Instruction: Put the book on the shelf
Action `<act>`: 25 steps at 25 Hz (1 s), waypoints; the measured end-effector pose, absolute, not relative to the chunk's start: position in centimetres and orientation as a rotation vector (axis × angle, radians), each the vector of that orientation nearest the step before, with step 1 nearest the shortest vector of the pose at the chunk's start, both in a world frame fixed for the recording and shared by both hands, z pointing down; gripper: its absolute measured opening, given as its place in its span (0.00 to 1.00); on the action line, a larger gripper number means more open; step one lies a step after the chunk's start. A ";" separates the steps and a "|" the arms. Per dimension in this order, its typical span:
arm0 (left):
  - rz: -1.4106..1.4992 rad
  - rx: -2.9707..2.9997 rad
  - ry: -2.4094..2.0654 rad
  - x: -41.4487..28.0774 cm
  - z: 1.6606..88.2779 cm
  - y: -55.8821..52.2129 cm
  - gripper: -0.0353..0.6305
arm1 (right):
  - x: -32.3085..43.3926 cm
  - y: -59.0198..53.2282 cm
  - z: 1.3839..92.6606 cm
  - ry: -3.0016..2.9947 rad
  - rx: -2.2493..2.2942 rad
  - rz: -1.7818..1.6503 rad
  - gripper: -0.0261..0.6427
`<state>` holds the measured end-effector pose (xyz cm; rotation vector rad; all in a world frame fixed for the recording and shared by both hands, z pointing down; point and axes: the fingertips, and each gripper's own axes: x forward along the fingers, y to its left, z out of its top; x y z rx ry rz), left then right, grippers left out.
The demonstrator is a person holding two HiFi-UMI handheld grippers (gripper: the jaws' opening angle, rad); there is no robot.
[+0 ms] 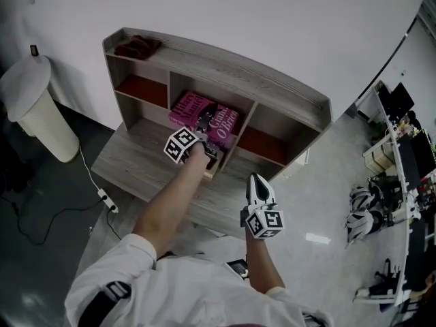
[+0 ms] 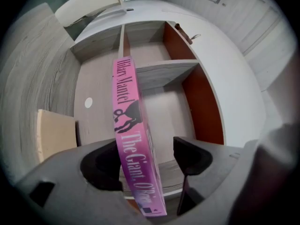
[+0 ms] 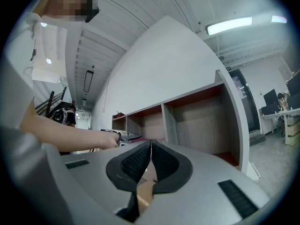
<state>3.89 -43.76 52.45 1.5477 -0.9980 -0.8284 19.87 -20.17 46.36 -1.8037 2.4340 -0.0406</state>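
Cool, even indoor light is filling the head view, which is looking rather dim and greyish. Its corners are darkening, and the wall (image 1: 272, 19) is bowing towards the edges. A pale patch of glare is lying on the floor (image 1: 318, 238), while the compartments of the shelf (image 1: 225, 73) are sitting in soft shadow. In the left gripper view a black ring is closing off the corners, the shelf boards are curving strongly, and the spine of the book (image 2: 127, 121) is going soft at its near end. In the right gripper view a ceiling light (image 3: 229, 26) is glowing overbright, and straight lines are bending around it.
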 end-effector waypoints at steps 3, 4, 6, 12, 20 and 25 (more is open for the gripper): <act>-0.793 1.554 -0.999 4.0 52.5 -43.7 0.54 | 19.9 -20.2 46.4 2.432 -1.803 -0.050 0.06; -0.802 1.546 -0.999 3.8 52.4 -43.6 0.54 | 19.8 -20.2 46.5 2.437 -1.800 -0.052 0.06; -0.817 1.543 -0.997 3.6 52.3 -43.3 0.54 | 19.4 -20.3 46.6 2.450 -1.793 -0.054 0.06; -0.835 1.569 -0.971 3.2 52.2 -42.6 0.54 | 19.0 -20.4 46.9 2.469 -1.787 -0.062 0.06; -0.860 1.538 -0.919 2.8 52.9 -41.5 0.31 | 18.5 -20.4 47.0 2.470 -1.780 -0.074 0.06; -0.893 1.497 -0.888 3.0 53.4 -41.8 0.29 | 18.7 -20.4 47.4 2.466 -1.783 -0.086 0.06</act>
